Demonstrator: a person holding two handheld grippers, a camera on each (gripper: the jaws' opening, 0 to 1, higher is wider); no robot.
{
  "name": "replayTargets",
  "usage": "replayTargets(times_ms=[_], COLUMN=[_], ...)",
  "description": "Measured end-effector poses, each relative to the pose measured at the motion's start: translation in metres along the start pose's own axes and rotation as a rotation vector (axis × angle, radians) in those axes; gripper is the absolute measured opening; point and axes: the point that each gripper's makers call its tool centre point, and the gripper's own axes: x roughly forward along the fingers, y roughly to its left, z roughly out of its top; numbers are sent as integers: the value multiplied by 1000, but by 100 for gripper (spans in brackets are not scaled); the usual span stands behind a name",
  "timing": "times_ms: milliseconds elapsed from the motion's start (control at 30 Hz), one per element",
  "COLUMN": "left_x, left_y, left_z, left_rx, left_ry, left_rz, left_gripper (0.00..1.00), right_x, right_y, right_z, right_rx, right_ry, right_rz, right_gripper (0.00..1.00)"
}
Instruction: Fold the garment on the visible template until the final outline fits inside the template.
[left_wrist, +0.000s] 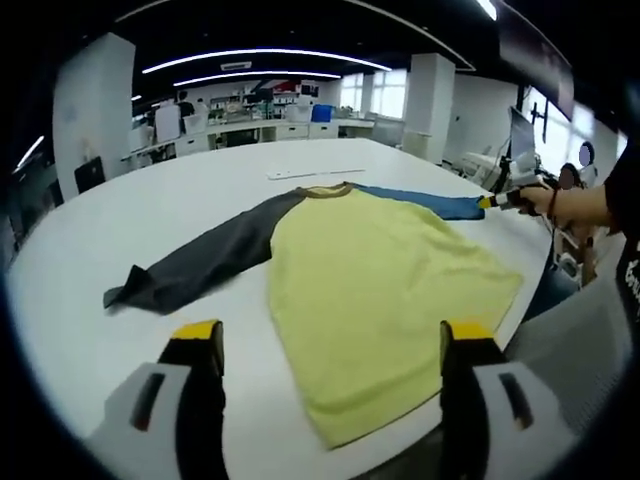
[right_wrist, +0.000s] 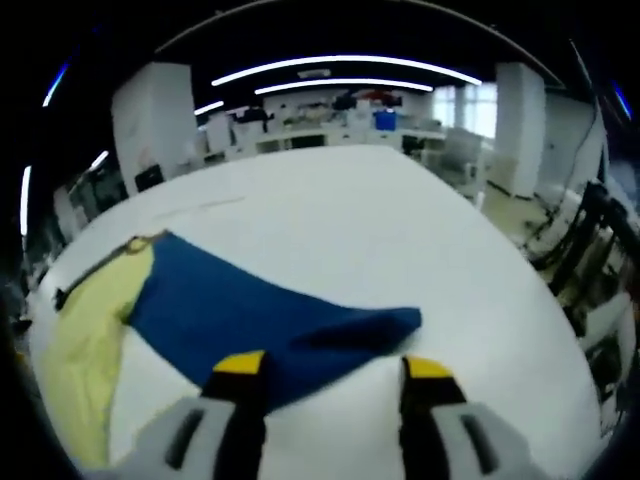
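Garment: a long-sleeved cloth shirt with a yellow-green body (left_wrist: 375, 290), one dark grey sleeve (left_wrist: 200, 262) and one blue sleeve (right_wrist: 250, 315), lies spread flat and face up on the white tabletop (left_wrist: 120, 240); its hem hangs at the near table edge.
Sleeves: both are stretched outward from the shoulders, judged so the outline is open and ready for the first fold.
Template: no clear outline is seen under the garment; a thin pale strip (left_wrist: 315, 173) lies beyond the collar, well apart from it, purpose unclear.
Left gripper (left_wrist: 330, 335): jaws stand wide apart, holding nothing, poised over the near hem of the body; judged to be waiting or lining up on the hem.
Right gripper (right_wrist: 330, 370): in the right gripper view its yellow-tipped jaws straddle the blue cuff end with a gap between them; whether they pinch the cloth I cannot tell. In the left gripper view it sits at the cuff tip, held by a person's hand (left_wrist: 550, 200).
Step in hand: judged as taking the blue cuff to fold that sleeve inward across the body.
Risk: dragging the cuff may shift the hem further over the table edge.
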Motion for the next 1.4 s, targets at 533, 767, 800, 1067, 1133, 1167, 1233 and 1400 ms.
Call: replayTargets(times_ms=[533, 767, 800, 1067, 1133, 1167, 1233, 1400], left_x=[0, -2, -3, -9, -10, -11, -12, -15], left_y=[-6, -5, -5, 5, 6, 7, 7, 7], left_z=[3, 5, 4, 2, 1, 1, 0, 1], left_rx=[18, 29, 30, 27, 26, 25, 22, 29], left_ry=[7, -1, 0, 4, 3, 4, 7, -1], left_rz=[12, 14, 15, 37, 40, 40, 36, 37], left_gripper=[84, 84, 84, 84, 85, 84, 83, 84], right_x=[-3, -1, -1, 3, -7, -7, 0, -9], right_y=[-1, -3, -4, -8, 4, 3, -5, 7], right_z=[-2, -2, -2, 4, 6, 8, 12, 20], right_rx=[103, 161, 160, 131, 124, 126, 124, 105], right_ry=[30, 28, 29, 39, 34, 32, 24, 20], right_rz=[-31, -23, -22, -15, -15, -18, -12, -6], right_gripper=[8, 0, 0, 0, 0, 0, 0, 0])
